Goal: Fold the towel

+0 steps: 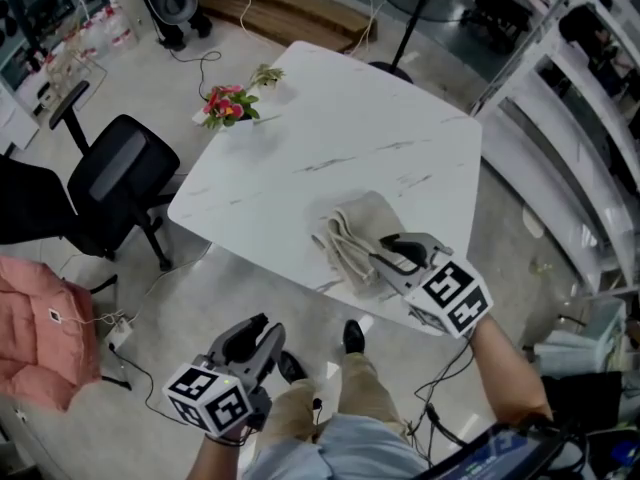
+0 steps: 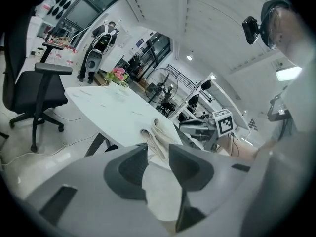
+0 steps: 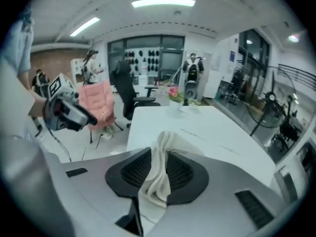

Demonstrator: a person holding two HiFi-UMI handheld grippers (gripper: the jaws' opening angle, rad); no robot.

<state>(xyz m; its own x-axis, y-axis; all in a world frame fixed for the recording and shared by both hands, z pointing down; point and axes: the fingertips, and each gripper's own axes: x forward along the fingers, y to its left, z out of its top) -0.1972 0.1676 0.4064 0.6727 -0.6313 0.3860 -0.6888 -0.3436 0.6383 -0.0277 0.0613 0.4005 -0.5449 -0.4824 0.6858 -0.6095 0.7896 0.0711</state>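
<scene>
A beige towel (image 1: 350, 233) lies bunched in folds near the front edge of the white marble table (image 1: 340, 128). My right gripper (image 1: 382, 250) reaches over that edge onto the towel's right side. In the right gripper view a ridge of the towel (image 3: 160, 172) stands up between the two pads, pinched by my right gripper (image 3: 159, 157). My left gripper (image 1: 268, 326) hangs off the table, low over the floor at the front left. In the left gripper view its jaws (image 2: 158, 154) stand apart with nothing between them, and the towel (image 2: 155, 135) lies farther ahead.
A small vase of pink flowers (image 1: 228, 106) stands at the table's far left corner. A black office chair (image 1: 115, 183) sits left of the table, and a pink jacket (image 1: 40, 333) lies at the lower left. White shelving (image 1: 580, 118) runs along the right side.
</scene>
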